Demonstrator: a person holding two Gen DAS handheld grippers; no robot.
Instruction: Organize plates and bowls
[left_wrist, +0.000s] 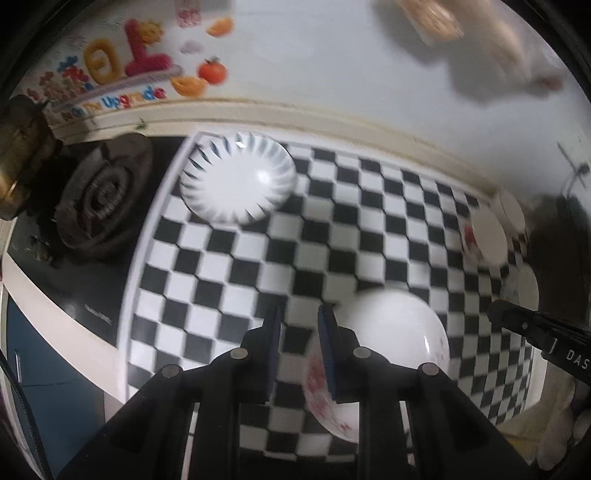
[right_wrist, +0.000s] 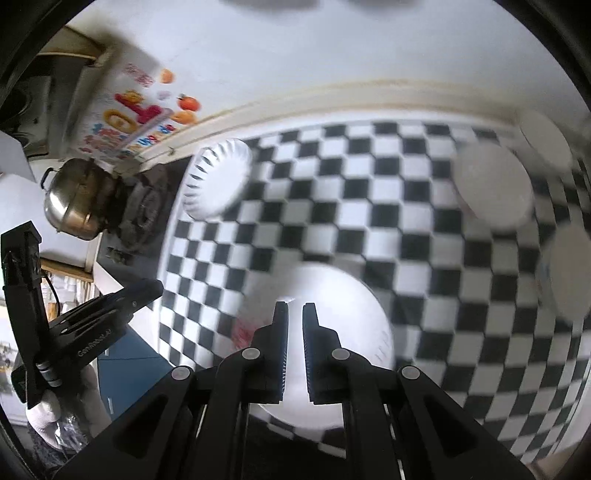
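A white bowl with red flowers (left_wrist: 391, 332) sits on the checkered cloth (left_wrist: 221, 266) near the front edge; it also shows in the right wrist view (right_wrist: 332, 295). My left gripper (left_wrist: 300, 314) is slightly open and empty, just left of this bowl. My right gripper (right_wrist: 294, 308) hovers over the bowl, jaws nearly closed with a narrow gap, holding nothing. A white plate with blue-grey rim strokes (left_wrist: 238, 177) lies at the far left corner, and shows in the right wrist view (right_wrist: 218, 181). Several white bowls (right_wrist: 493, 188) stand at the right.
A gas burner (left_wrist: 99, 195) and a metal kettle (right_wrist: 74, 199) are left of the cloth. A wall with a colourful sticker (left_wrist: 122, 62) runs behind. More bowls (left_wrist: 487, 232) crowd the right side. The other gripper (right_wrist: 92, 317) appears at the left.
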